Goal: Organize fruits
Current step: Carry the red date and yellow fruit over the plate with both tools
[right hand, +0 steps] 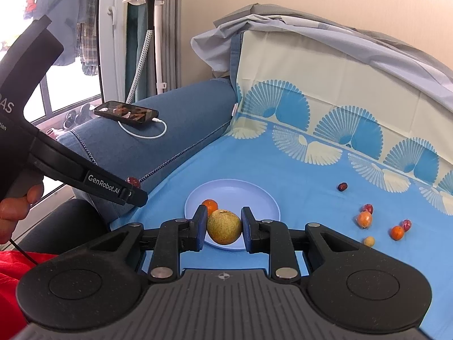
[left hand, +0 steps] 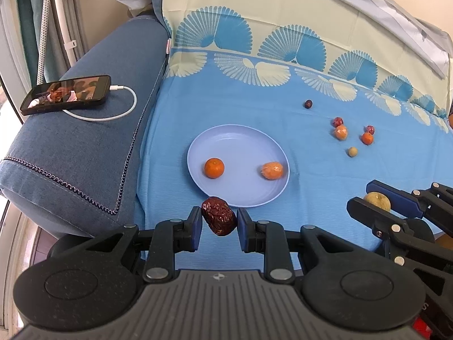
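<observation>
Left claw [left hand: 219, 224]: pinching a wrinkly red date [left hand: 218, 215], hanging just off the plate's rim at 7 o'clock.
Right claw [right hand: 223, 228]: pinching a round yellow-green fruit [right hand: 224, 226], hanging over the plate's near edge.
Plate [left hand: 226, 141]: sitting on the blue sheet [left hand: 311, 175], holding an orange [left hand: 214, 167] and a wrapped orange [left hand: 272, 170].
Loose fruits [left hand: 340, 132]: lying at 2 o'clock, well apart from the plate.
Open room: bare sheet is showing between the plate and the loose fruits.
</observation>
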A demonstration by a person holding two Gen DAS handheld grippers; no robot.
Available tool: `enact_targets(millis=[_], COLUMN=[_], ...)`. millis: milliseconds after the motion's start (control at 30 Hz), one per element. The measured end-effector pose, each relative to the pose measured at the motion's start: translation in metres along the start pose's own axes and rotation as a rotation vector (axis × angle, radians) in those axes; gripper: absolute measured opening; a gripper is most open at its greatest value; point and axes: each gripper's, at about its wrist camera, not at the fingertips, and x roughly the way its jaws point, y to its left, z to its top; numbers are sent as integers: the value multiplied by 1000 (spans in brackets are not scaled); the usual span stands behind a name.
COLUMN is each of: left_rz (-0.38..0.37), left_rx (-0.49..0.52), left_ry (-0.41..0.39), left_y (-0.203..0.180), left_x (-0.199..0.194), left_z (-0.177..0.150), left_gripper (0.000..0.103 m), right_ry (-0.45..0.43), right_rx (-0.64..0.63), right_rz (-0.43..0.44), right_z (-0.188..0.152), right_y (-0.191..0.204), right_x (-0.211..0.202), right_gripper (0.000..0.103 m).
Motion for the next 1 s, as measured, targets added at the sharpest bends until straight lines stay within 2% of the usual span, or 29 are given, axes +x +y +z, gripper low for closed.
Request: enact_targets(millis=[1000], left_rz=[5], left_rx=[-53], left_ry=[57], left_y=[16], left_x=[40], left_z=[23], left_gripper=[29], right_ry=[108], right_rx=[1], right_rz=[18], right_z=[4], right_y=[-9], right_x=[44], right_gripper=[27])
